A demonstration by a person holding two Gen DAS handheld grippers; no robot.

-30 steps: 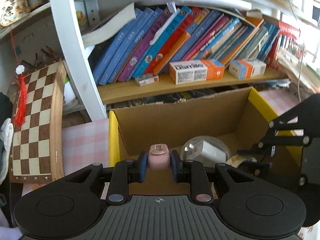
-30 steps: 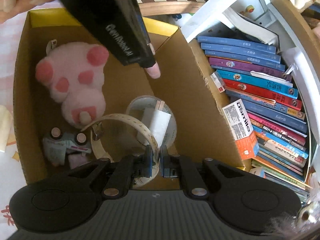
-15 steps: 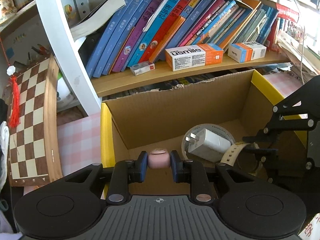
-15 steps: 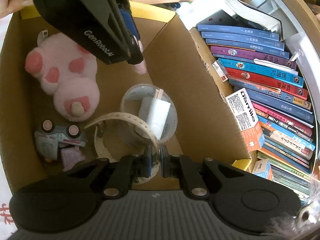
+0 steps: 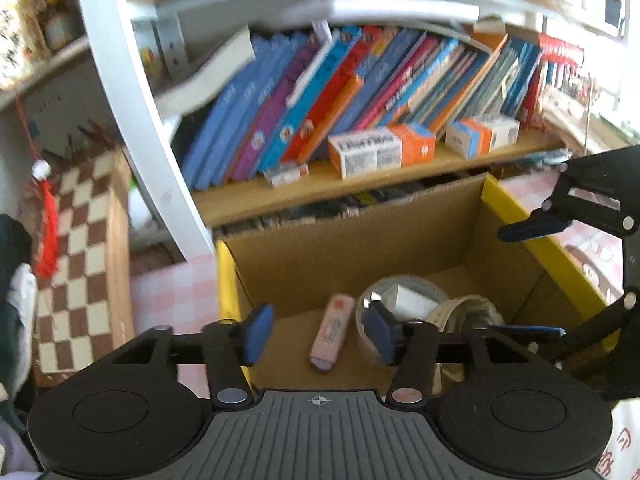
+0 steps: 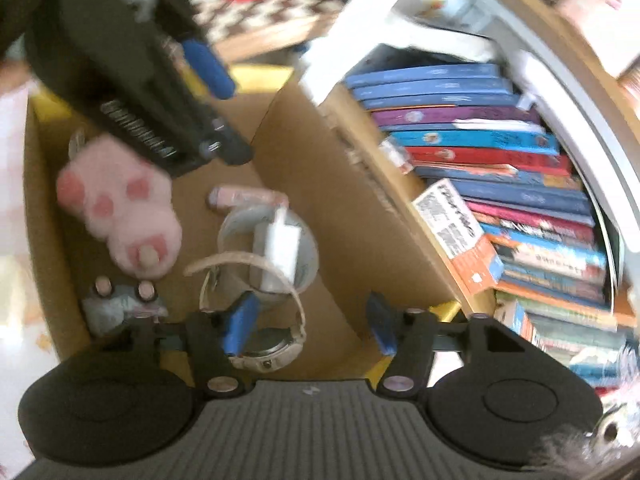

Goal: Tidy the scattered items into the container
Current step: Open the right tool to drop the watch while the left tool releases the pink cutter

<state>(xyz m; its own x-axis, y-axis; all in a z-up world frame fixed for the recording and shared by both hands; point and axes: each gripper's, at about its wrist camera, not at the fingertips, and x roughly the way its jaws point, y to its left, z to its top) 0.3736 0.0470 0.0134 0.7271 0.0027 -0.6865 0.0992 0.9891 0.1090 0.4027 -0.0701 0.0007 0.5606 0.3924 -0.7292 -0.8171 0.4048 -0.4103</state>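
Left gripper [image 5: 318, 334]: my fingers are spread wide, nothing between them. They hang over the near-left part of the cardboard box [image 5: 352, 240]. The pink eraser [image 5: 331, 332] lies flat on the box floor, just beside the clear round tub [image 5: 400, 300], apart from both finger pads [image 5: 256, 332].

Right gripper [image 6: 308, 326]: fingers apart too, empty. Below them the wristwatch [image 6: 266, 350] lies on the box floor, its beige strap [image 6: 244, 260] arching up over the tub's rim. Left pad sits just above the watch face; contact can't be judged, the frame is motion-blurred.

Box contents from the right wrist view:
- white charger plug [image 6: 280, 248] inside the clear tub
- pink eraser against the far wall, next to the tub
- pink plush paw [image 6: 124, 208] on the left side
- small grey toy car [image 6: 120, 304], on its back with wheels up, near corner by the paw

Box has yellow edges [image 5: 536, 236] and sits on a pink checked worktop [image 5: 176, 292], right up against a bookshelf [image 5: 360, 176] of leaning books. A chessboard [image 5: 76, 248] stands on edge to the left.
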